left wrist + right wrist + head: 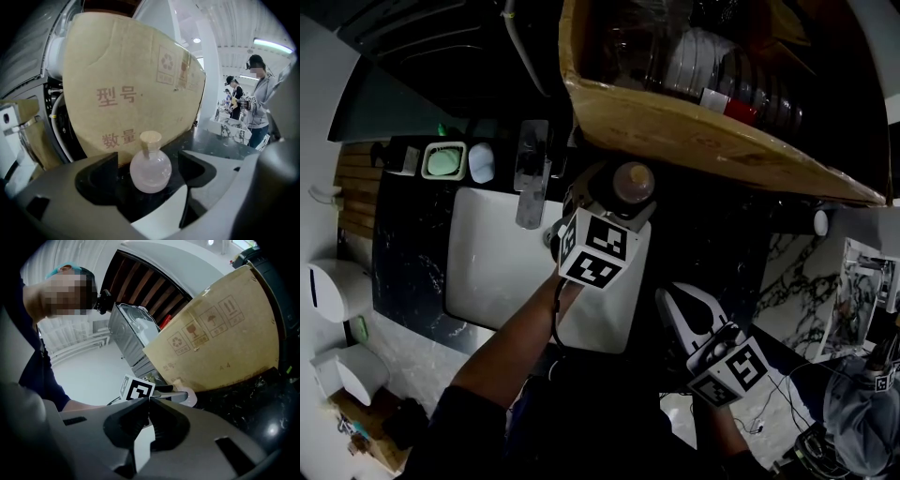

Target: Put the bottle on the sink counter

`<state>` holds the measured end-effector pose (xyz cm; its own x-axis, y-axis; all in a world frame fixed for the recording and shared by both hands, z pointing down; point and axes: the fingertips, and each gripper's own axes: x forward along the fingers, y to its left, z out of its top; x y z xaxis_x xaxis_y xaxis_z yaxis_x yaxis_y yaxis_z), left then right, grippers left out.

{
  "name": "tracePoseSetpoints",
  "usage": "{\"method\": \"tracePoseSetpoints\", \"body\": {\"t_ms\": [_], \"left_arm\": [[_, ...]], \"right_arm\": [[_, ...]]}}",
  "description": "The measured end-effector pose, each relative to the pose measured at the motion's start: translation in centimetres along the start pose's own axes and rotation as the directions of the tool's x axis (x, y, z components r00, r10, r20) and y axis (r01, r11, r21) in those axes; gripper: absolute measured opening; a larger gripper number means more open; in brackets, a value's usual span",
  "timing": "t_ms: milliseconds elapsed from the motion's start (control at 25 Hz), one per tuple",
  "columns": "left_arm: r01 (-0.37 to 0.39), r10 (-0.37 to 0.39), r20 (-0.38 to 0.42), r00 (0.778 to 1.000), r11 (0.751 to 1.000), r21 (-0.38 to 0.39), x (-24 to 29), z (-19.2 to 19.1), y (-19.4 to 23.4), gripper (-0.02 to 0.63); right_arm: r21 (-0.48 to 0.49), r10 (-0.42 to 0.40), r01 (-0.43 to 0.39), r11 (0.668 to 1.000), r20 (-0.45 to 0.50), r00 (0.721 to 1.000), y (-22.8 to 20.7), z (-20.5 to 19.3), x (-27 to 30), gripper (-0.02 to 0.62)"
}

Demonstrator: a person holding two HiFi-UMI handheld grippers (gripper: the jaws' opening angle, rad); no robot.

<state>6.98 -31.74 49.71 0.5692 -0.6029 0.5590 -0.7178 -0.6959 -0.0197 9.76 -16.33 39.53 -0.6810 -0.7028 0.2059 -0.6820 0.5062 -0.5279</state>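
A small round glass bottle (633,183) with a cork stands upright on the dark sink counter (408,253), just right of the white basin (487,262) and against a cardboard box (675,122). My left gripper (614,202) is right at it. In the left gripper view the bottle (150,168) stands between the wide-open jaws of the left gripper (147,180), and neither jaw touches it. My right gripper (680,309) hangs lower right, away from the bottle. In the right gripper view the right gripper (149,404) is shut on nothing, with the bottle (189,397) beyond it.
A chrome faucet (532,173) stands at the back of the basin, with a green soap dish (445,161) to its left. The big cardboard box (131,84) overhangs the counter (211,140) behind the bottle. People (255,93) stand at a marble table far right.
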Motion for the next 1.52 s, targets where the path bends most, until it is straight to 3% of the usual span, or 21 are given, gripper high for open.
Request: {"method": "tracePoseSetpoints", "body": {"t_ms": [640,1240,1520], "left_arm": [[0.101,-0.098,0.069,0.993,0.993,-0.053,-8.0,-0.2,-3.1,0.387],[0.142,-0.138,0.18,0.974,0.99,-0.012,-17.5,0.8,-2.9,0.138],[0.141,-0.135,0.222,0.966,0.99,-0.01,-21.1,1.3,-2.4,0.072]], "right_arm": [[-0.058,-0.018,0.02,0.998,0.034,0.999,3.8,1.7,0.6,0.026],[-0.127,-0.04,0.047,0.991,0.06,0.997,7.8,2.7,1.2,0.026],[-0.152,-0.046,0.057,0.987,0.076,0.996,9.8,2.7,1.1,0.026]]}}
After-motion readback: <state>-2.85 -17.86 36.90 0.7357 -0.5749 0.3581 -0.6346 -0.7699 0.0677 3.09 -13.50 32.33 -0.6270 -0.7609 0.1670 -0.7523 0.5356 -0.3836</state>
